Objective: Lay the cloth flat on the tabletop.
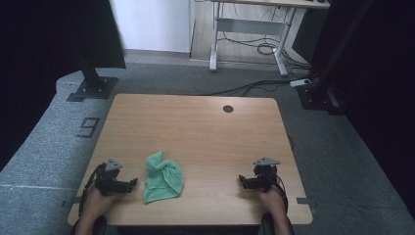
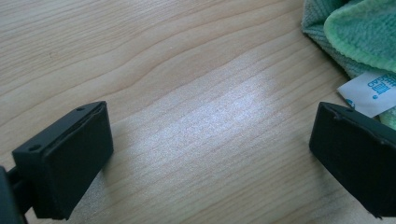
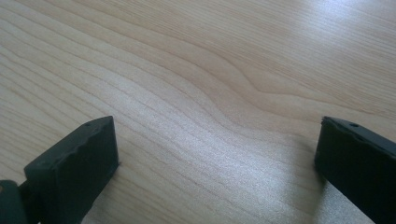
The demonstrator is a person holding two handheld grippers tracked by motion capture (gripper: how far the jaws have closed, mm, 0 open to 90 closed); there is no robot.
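A wooden table (image 1: 205,127) with a dark round grommet hole (image 1: 228,108) stands on grey carpet (image 1: 342,161)

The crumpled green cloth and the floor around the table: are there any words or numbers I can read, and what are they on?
"9": a big dark number on the grey carpet floor left of the light wooden table.
Blue print on the white tag of the crumpled green cloth: too small and blurred to read in the left gripper view.
No other words or numbers show.
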